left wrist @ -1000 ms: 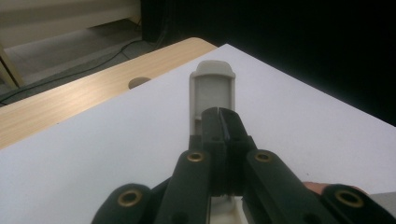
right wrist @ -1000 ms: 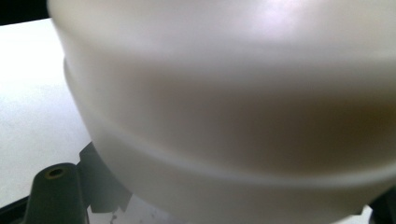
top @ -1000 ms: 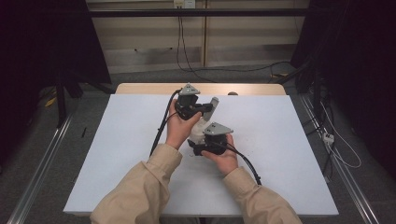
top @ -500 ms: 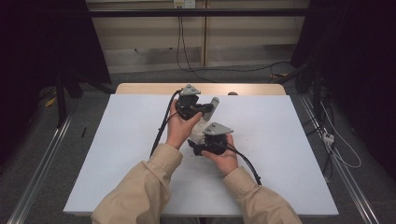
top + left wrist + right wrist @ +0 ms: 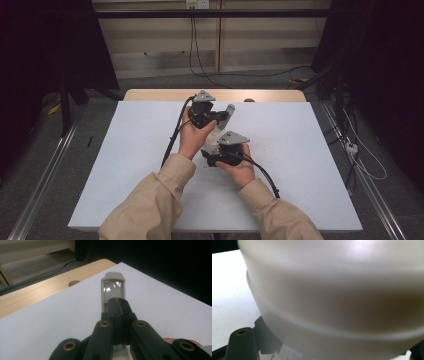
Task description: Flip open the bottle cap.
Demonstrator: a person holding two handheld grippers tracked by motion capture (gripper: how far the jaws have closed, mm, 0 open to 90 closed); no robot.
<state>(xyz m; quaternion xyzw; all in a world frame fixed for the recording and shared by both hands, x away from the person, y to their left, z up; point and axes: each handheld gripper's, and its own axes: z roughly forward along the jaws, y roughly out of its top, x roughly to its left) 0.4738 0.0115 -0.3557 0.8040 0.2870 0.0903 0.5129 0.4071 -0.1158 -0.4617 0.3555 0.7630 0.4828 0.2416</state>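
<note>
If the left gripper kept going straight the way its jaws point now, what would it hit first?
Probably the grey holder itself: the left gripper is shut on its lower part, and its glassy top sits directly ahead of the jaws.

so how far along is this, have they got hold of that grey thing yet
Done: both grippers are on the grey lamp-like piece. In hand: the left gripper is clamped on its flat stem, the right gripper sits against the pale rounded base. What is left cannot be told.

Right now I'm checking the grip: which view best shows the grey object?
The left gripper view: the grey object stands sharp beyond the shut jaws. The high view shows it small; the right gripper view shows a blurred pale surface.
</note>
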